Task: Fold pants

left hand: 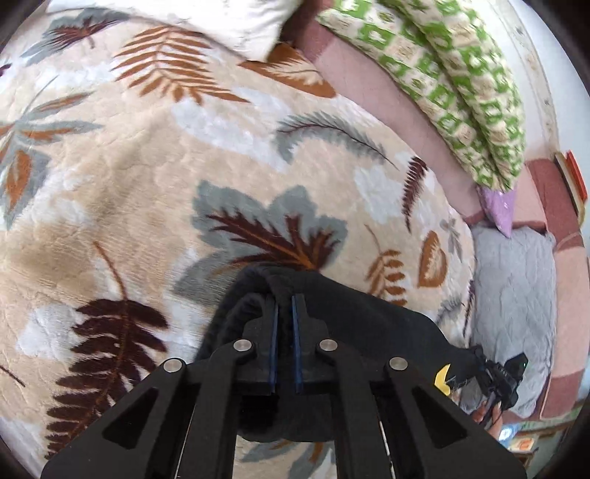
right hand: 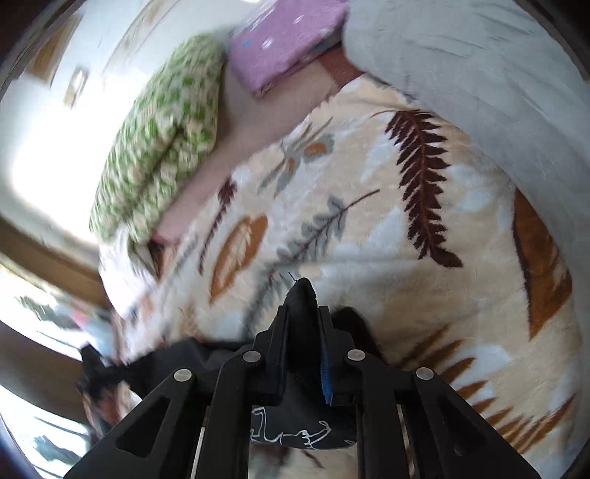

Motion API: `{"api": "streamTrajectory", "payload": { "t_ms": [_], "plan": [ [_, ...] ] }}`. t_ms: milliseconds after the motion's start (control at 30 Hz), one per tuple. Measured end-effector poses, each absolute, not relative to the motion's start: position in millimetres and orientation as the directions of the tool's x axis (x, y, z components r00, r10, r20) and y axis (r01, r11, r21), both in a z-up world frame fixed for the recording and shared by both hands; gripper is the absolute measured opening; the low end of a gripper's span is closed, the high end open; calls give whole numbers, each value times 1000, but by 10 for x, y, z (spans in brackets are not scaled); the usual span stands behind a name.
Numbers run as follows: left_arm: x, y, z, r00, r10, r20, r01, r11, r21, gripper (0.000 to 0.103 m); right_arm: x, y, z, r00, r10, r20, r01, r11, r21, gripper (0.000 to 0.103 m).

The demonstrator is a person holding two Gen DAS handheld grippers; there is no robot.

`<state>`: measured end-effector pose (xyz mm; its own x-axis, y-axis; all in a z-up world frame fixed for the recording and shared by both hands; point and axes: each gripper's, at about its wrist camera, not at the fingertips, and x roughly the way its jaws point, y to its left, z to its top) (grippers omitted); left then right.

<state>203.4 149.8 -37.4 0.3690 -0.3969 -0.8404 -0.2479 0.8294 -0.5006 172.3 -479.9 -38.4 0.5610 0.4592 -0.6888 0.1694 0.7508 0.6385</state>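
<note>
The black pants (left hand: 361, 324) hang between both grippers above a cream bed blanket with leaf print (left hand: 147, 177). My left gripper (left hand: 284, 300) is shut on a thick folded edge of the pants. The cloth stretches right toward my right gripper (left hand: 497, 376), seen small at the lower right with a yellow mark on the cloth near it. In the right wrist view my right gripper (right hand: 303, 313) is shut on a black corner of the pants (right hand: 302, 298). White line art shows on the cloth below the fingers. The pants stretch left to the other gripper (right hand: 96, 368), blurred.
A green-patterned quilt (left hand: 461, 81) lies along the far pink bed edge (left hand: 372, 77). A grey quilt (left hand: 516, 294) and a purple folded cloth (right hand: 284, 40) lie near it. A white pillow (left hand: 236, 22) sits at the top. The right wrist view is motion-blurred on the left.
</note>
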Motion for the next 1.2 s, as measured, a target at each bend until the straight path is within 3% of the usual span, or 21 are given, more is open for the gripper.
{"api": "streamTrajectory", "payload": {
  "t_ms": [133, 267, 367, 467, 567, 633, 733, 900, 1200],
  "plan": [
    [2074, 1478, -468, 344, -353, -870, -242, 862, -446, 4, 1796, -4824, -632, 516, 394, -761, 290, 755, 588, 14],
    [2082, 1472, -491, 316, -343, -885, -234, 875, -423, 9, 1826, -4845, -799, 488, 304, -818, 355, 787, 504, 28],
    [2013, 1631, -442, 308, -378, -873, -280, 841, -463, 12, 1734, -4936, -745, 516, 320, -795, 358, 763, 539, 29],
    [1886, 1802, -266, 355, -316, -880, -347, 829, -438, 12, 1566, -5076, -561, 563, 331, -758, 345, 739, 579, 43],
    [1732, 1668, -37, 386, -283, -878, -328, 847, -417, 14, 1357, -5146, -398, 569, 325, -755, 331, 750, 572, 45],
    [1619, 1293, 105, 378, -313, -871, -252, 871, -422, 17, 1258, -5120, -354, 551, 345, -760, 316, 757, 572, 46],
    [1437, 519, 181, 339, -390, -856, -137, 880, -455, 43, 1154, -5059, -354, 527, 377, -762, 300, 756, 582, 47],
    [1193, -912, 38, 170, -548, -819, 23, 833, -553, 44, 998, -5030, -450, 510, 414, -753, 306, 731, 610, 47],
    [1095, -2315, -426, 58, -655, -754, -112, 746, -657, 44, 859, -5160, -592, 519, 469, -715, 307, 678, 668, 55]
  ]
}}
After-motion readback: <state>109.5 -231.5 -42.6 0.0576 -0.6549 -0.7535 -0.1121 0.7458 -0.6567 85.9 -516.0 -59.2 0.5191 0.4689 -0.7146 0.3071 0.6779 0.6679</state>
